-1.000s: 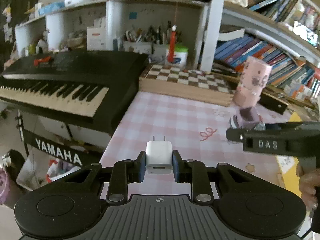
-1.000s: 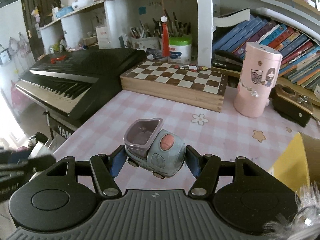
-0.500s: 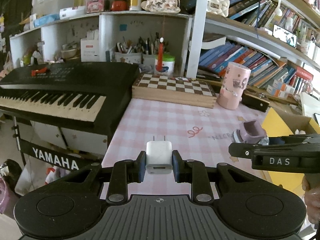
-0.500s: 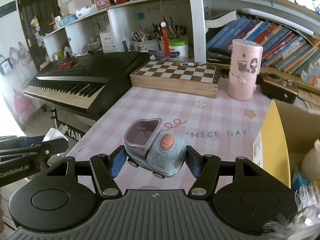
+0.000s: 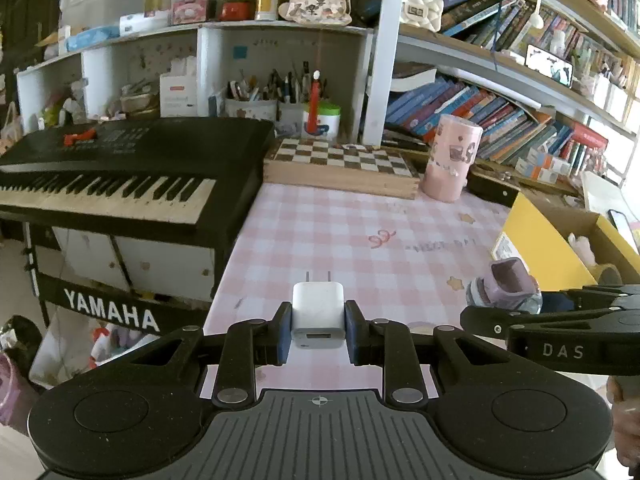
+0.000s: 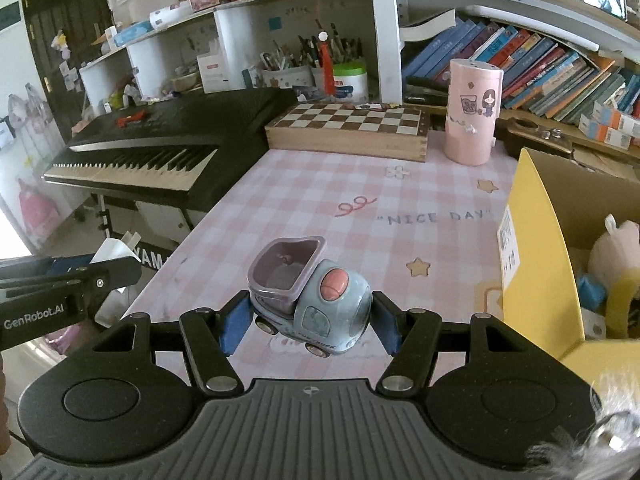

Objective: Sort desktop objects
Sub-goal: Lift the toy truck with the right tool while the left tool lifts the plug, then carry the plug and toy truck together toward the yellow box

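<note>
While both units hang above the pink checked desk (image 6: 348, 184), the left gripper (image 5: 318, 330) has its fingers clenched on a white charger (image 5: 318, 312), prongs pointing forward. The right gripper (image 6: 310, 320) grasps a grey-blue toy truck (image 6: 310, 300) by its sides, clear of the surface. A yellow cardboard box (image 6: 532, 256) stands just right of it, holding soft toys.

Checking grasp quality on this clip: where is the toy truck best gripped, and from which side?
Across its rounded blue cab, as the right hand-held gripper does now: pads on the toy truck's two side faces, coming level from behind, leaving wheels and open bucket clear.
</note>
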Demonstrator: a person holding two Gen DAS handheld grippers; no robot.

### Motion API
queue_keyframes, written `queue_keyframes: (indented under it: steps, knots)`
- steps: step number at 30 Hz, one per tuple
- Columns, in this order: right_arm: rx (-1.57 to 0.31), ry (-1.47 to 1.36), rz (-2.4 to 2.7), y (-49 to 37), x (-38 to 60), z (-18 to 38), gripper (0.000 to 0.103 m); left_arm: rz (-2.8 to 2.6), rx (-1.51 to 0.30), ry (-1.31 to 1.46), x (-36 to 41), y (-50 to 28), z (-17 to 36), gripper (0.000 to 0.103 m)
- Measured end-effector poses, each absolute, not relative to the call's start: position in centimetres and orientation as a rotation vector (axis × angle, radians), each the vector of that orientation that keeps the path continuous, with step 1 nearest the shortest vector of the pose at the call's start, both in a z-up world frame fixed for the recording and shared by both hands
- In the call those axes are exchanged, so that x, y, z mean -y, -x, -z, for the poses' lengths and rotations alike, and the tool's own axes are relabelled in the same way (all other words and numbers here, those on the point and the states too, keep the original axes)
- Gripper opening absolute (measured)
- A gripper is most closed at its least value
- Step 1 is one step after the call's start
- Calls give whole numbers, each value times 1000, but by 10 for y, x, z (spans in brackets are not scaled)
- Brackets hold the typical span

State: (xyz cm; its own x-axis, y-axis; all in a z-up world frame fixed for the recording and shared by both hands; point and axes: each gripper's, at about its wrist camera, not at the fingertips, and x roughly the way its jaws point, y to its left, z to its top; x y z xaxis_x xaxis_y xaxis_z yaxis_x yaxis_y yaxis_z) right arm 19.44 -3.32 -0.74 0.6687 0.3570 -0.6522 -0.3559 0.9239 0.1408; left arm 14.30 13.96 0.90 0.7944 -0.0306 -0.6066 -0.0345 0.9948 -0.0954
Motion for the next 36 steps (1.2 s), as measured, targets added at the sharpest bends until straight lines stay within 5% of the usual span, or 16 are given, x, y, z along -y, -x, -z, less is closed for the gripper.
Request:
queue_keyframes:
  steps: [36]
  knots:
    - [-795, -30, -353, -34, 6, 31, 61, 122, -740, 70, -153, -12, 10, 25]
